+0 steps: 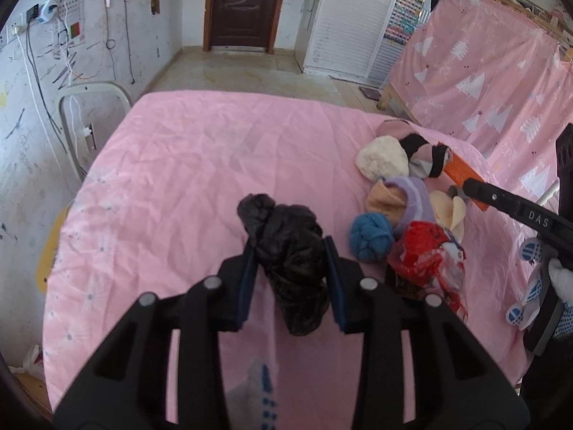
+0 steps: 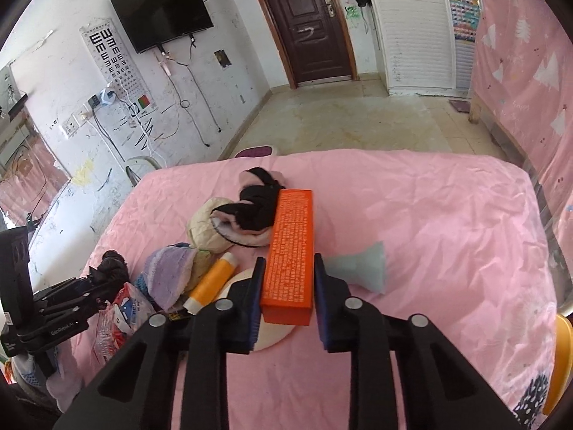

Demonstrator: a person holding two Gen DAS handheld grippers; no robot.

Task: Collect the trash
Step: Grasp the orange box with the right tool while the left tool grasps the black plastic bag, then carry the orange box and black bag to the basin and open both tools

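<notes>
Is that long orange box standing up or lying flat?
Lying flat: the orange box rests lengthwise on the pink bedsheet, between the right gripper pads.

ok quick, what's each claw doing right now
left claw: closed on the black plastic bag
right claw: closed on the orange box

crumpled black bag (image 1: 292,258) on pink sheet, long orange box (image 2: 290,254) beside socks
</notes>
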